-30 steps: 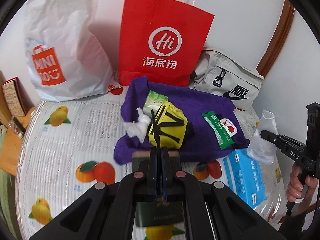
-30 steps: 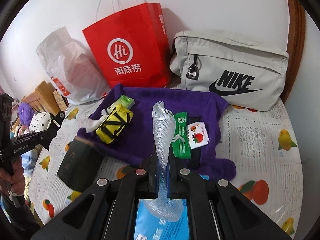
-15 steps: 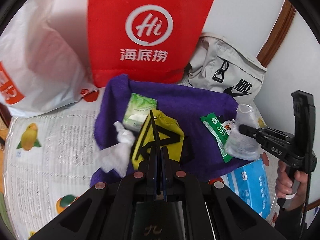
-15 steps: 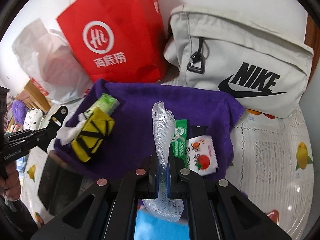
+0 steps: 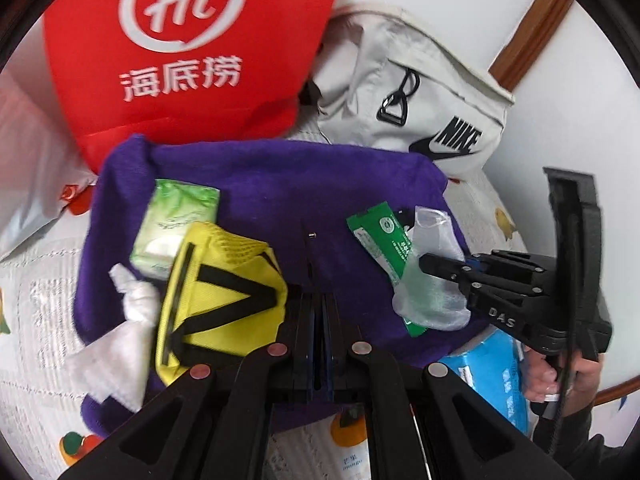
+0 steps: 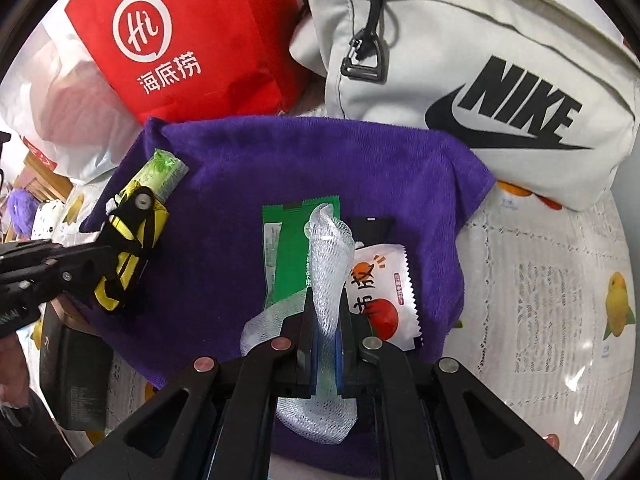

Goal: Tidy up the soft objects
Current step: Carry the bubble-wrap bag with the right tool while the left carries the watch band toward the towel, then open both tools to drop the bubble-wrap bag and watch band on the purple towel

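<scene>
White foam mesh sleeve (image 6: 329, 264) is pinched between the pressed-together fingers of the right gripper (image 6: 323, 312), sticking up past their tips over the purple towel (image 6: 304, 168). Just left of it lies a green packet (image 6: 286, 256), just right a white snack packet (image 6: 384, 288). The left gripper (image 5: 316, 280), jaws closed on nothing, hovers over the towel beside a yellow pouch (image 5: 216, 296).

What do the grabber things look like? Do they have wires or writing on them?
Both are black plastic. The left gripper has two thin flat fingers with blue inner edges and round silver bolts on its frame. The right gripper has white letters "DAS" on its side, a tall black handle and a black cable running down it.
</scene>
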{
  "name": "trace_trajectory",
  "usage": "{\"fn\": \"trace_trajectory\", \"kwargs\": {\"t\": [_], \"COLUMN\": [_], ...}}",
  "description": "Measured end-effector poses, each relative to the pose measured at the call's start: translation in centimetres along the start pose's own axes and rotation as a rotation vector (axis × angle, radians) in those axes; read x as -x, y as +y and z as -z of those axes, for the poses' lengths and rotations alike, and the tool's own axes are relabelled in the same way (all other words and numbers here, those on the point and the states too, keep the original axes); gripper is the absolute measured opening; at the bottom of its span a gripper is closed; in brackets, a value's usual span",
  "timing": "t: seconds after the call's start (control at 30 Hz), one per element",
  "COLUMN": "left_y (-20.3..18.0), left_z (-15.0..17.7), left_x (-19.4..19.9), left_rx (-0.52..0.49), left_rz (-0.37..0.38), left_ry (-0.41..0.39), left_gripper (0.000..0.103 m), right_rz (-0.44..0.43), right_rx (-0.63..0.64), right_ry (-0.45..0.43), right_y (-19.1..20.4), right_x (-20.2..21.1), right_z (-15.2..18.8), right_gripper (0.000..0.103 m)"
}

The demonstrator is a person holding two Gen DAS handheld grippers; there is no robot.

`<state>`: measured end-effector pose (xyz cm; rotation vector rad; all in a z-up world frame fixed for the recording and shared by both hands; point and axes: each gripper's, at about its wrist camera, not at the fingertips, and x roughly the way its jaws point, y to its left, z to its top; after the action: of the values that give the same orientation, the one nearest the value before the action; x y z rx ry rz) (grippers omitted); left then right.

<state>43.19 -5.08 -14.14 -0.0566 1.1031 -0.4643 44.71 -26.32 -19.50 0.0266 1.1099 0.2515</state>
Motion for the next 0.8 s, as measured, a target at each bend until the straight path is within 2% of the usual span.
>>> {"fn": "trace_trajectory", "kwargs": {"t": [0.1, 0.2, 0.23, 0.27, 0.53, 0.67, 0.73, 0.8], "left_y": [-0.2, -0.2, -0.2, -0.2, -0.2, -0.6, -0.8, -1.2], "left_z": [-0.1, -0.2, -0.2, -0.2, -0.3, -0.5, -0.4, -0.2], "left_x": [-1.1, -2.0, -2.3, -2.5, -3.3, -2.8, -2.2, -1.3], "left_rx": [-0.004, 0.000, 0.000, -0.002, -0.012, -0.020, -0.028, -0.039], "left_rz": [0.000, -0.005, -0.008, -0.014, -0.049, -0.066, -0.085, -0.098], "left_ry": [0.020, 0.036, 0.041, 0.047, 0.051, 0.048, 0.034, 0.023], "left_gripper": [0.004, 0.004, 0.004, 0.004, 0.005, 0.024, 0.026, 0.034], "right_rz": [-0.010, 0.002, 0.005, 0.007, 0.019, 0.017, 0.020, 0.023], "right_rx": [0.000, 0.022, 0.027, 0.033, 0.043, 0.036, 0.036, 0.032], "right_ry": [-0.003, -0.025, -0.034, -0.046, -0.074, -0.089, -0.096, -0.107], "right_y": [-0.2, -0.1, -0.1, 0.0, 0.0, 0.0, 0.0, 0.1], "right_x": [0.3, 1.0, 1.3, 1.6, 2.9, 3.9, 4.6, 5.5], "right_z": [0.0, 0.3, 0.4, 0.5, 0.7, 1.1, 1.5, 1.9], "right_gripper": [0.011, 0.036, 0.048, 0.051, 0.051, 0.051, 0.051, 0.051]}}
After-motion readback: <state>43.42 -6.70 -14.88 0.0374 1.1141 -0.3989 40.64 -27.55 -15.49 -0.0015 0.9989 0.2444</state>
